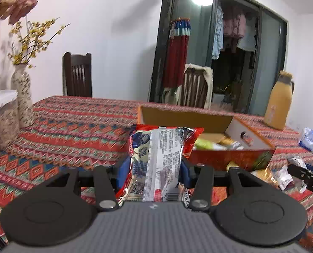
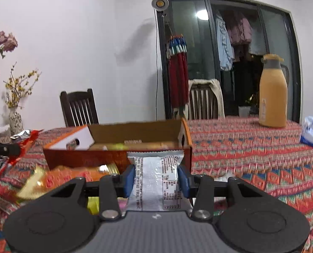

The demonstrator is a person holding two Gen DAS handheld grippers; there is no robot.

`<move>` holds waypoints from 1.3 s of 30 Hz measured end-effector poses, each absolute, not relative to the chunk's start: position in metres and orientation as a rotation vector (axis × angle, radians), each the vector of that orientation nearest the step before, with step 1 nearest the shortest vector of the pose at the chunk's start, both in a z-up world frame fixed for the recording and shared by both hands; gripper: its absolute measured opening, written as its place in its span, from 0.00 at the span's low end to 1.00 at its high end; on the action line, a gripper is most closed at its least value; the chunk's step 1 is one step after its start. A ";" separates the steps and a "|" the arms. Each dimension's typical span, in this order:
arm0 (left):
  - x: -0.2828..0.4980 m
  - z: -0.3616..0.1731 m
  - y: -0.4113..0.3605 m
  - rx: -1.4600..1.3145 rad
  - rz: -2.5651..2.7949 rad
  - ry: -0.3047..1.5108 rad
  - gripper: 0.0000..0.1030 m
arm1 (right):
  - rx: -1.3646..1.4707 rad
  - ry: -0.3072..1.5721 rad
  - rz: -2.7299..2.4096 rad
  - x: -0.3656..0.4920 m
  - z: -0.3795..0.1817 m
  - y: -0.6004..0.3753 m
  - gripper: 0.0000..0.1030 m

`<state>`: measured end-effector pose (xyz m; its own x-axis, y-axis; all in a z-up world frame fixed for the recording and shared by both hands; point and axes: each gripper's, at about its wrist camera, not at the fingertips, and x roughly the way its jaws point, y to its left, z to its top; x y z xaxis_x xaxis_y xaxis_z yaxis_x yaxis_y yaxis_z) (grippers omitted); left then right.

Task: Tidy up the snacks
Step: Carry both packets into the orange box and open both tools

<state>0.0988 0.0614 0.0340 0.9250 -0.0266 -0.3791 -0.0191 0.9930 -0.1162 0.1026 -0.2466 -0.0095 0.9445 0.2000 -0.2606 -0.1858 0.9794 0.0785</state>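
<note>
The left gripper (image 1: 152, 168) has its jaws clamped on a red snack packet (image 1: 156, 158), which stands upright between them. Beyond those jaws and to their right sits the open cardboard box (image 1: 230, 158) on the patterned surface (image 1: 72, 130). The right gripper (image 2: 156, 177) jaws squeeze a silver snack packet (image 2: 156, 181), with the box just ahead of them.

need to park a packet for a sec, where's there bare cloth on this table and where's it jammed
Free: the tablecloth between the vase and the open box, and the stretch between the box and the yellow jug. Crowded: loose snack packets piled in front of the box.
</note>
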 end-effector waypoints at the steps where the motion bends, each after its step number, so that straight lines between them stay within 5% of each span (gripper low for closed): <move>1: 0.100 0.036 0.059 -0.119 -0.009 0.382 0.48 | 0.049 0.260 0.198 0.103 -0.004 -0.246 0.41; 26: 0.197 0.096 0.010 -0.109 -0.001 0.263 0.48 | 0.029 0.103 0.249 0.206 0.074 -0.207 0.41; 39: 0.236 0.062 0.015 -0.104 0.027 0.335 0.48 | 0.040 0.210 0.242 0.257 0.041 -0.203 0.41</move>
